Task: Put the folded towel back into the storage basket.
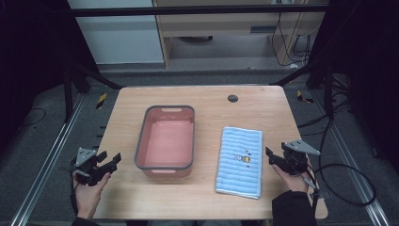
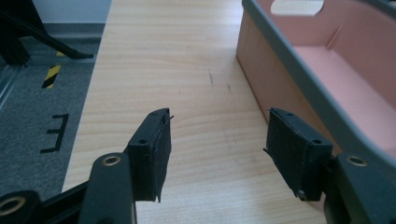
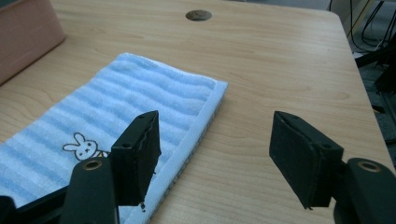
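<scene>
A folded blue striped towel lies flat on the table, just right of a pink basin. The right gripper hovers beside the towel's right edge, its jaws wide apart and holding nothing. The left gripper sits left of the basin, its jaws likewise spread and bare.

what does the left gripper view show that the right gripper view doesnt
Left gripper view: the pink basin's grey rim and inside, plus the grey floor with black and yellow tape beside the table. Right gripper view: the blue striped towel with its rabbit print, and the round hole in the tabletop. Both: the wooden table, a stretch of the basin's pink wall, and each view's own open tool, left and right, holding nothing.
</scene>
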A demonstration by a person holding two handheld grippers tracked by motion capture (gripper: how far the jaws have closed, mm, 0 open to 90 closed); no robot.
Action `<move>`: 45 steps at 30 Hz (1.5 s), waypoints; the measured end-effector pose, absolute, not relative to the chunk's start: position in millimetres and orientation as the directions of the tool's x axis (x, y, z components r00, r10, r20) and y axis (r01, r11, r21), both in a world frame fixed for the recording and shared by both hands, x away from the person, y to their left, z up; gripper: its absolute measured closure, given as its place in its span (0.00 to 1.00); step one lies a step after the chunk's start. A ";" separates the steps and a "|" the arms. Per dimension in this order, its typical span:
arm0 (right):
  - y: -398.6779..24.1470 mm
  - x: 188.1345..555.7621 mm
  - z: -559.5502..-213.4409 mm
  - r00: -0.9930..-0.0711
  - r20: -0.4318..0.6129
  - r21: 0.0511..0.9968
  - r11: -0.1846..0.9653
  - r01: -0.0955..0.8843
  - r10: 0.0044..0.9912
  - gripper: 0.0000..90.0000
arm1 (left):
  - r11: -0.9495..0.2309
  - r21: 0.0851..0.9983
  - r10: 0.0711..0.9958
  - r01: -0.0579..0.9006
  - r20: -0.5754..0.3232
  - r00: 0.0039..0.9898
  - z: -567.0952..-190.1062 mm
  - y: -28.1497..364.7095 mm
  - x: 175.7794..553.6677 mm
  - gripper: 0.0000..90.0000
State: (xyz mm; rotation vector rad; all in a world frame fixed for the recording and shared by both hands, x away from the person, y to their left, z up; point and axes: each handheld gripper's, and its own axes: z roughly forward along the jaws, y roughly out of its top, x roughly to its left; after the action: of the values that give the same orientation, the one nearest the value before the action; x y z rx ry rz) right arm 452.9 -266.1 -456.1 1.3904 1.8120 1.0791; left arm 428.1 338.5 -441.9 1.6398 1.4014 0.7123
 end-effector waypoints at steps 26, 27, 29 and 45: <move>-259.8 450.0 -442.0 -0.314 0.012 0.893 0.131 0.430 0.949 0.38 | -0.043 0.918 0.954 0.394 -0.079 0.288 -404.1 310.9 413.7 0.38; -259.9 449.9 -440.9 -0.312 0.013 0.894 0.129 0.430 0.950 0.38 | -0.045 0.919 0.953 0.391 -0.078 0.293 -402.7 309.1 413.1 0.38; -260.6 449.6 -438.8 -0.314 0.019 0.897 0.123 0.425 0.949 0.38 | -0.052 0.922 0.951 0.383 -0.071 0.301 -400.5 306.0 412.5 0.38; -269.1 452.9 -424.5 -0.313 0.043 0.906 0.095 0.412 0.949 0.40 | -0.079 0.932 0.920 0.355 -0.070 0.386 -383.9 267.8 409.7 0.38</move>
State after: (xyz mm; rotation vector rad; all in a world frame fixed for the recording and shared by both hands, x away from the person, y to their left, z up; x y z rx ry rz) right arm 452.9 -269.1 -424.5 1.3347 1.7943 1.1854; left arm 409.7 267.8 -383.9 1.6410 1.1482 0.7039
